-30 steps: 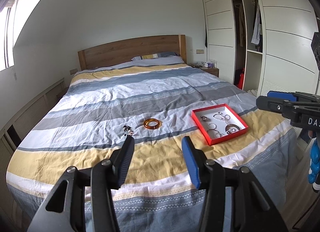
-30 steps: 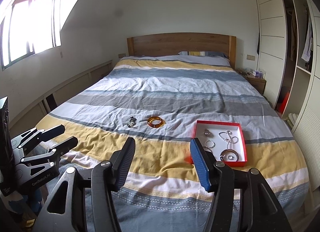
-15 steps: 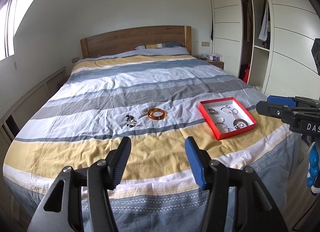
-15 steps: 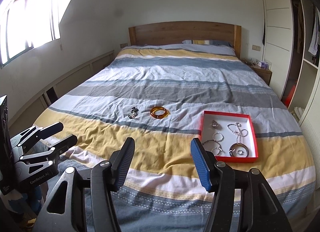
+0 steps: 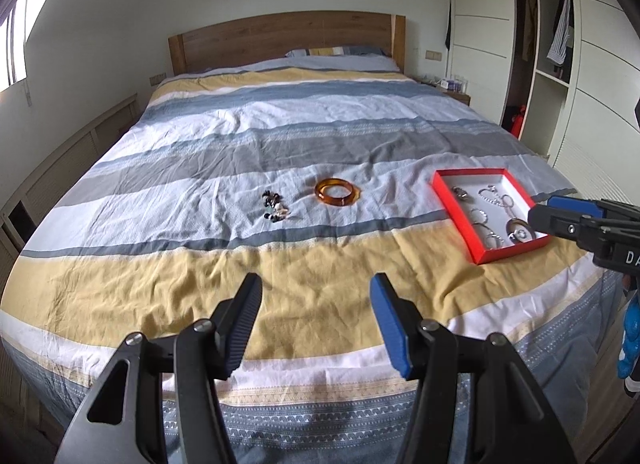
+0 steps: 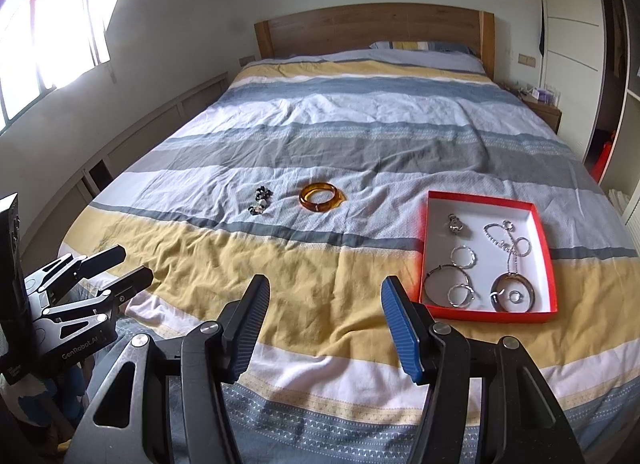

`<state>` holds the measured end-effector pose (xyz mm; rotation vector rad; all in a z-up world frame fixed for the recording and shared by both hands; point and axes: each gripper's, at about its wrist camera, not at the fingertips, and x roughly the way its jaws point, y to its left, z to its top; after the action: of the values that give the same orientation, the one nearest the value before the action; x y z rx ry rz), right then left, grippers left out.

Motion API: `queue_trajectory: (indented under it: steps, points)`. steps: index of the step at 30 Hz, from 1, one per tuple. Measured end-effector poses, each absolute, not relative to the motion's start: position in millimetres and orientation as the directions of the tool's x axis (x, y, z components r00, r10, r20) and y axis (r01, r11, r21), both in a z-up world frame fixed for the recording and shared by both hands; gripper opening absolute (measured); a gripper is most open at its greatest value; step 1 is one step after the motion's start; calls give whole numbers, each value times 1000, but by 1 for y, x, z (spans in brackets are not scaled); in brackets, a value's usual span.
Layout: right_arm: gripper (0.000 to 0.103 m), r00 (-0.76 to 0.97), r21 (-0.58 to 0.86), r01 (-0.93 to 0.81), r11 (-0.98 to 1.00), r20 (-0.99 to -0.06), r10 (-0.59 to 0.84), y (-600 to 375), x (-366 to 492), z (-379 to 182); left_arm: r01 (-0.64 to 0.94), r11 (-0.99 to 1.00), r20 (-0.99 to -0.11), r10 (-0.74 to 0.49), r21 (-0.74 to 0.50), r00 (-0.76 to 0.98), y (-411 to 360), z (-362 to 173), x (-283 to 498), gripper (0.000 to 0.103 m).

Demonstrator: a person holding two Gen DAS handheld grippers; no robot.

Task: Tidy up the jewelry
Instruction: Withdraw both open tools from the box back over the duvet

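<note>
A red tray with a white floor is being carried by the bed, lying on the yellow stripe of the cover toward the right side. Silver pieces are being held in it: a small charm near the far edge, a chain necklace beside it, several thin hoops in the middle, and a thick round bangle with a small ring inside it at the near right corner. Whether the pieces are touching one another cannot be told everywhere.

Outside the tray, an amber bracelet is lying on a pale stripe near the middle of the bed, glossy, translucent and orange-brown. Just to its left, apart from it, a small heap of dark and pale beads is lying.

The left gripper is being held wide, with nothing between its fingers, above the near part of the bed. The right gripper is likewise being held wide and empty, with the tray just beyond its blue finger.

The bed is being covered by a creased cover striped in blue, grey, white and yellow. A wooden headboard is standing at the far end, a window is letting light in on the left, and a white wardrobe is standing partly open on the right.
</note>
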<state>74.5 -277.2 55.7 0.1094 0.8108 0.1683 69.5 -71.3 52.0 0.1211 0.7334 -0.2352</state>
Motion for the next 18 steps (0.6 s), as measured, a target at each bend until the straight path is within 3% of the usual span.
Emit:
queue_trajectory:
  steps: [18]
  points:
    - [58, 548, 199, -171, 965, -795, 261, -241, 158, -14, 174, 985, -779, -98, 14, 620, -40, -14, 141, 54]
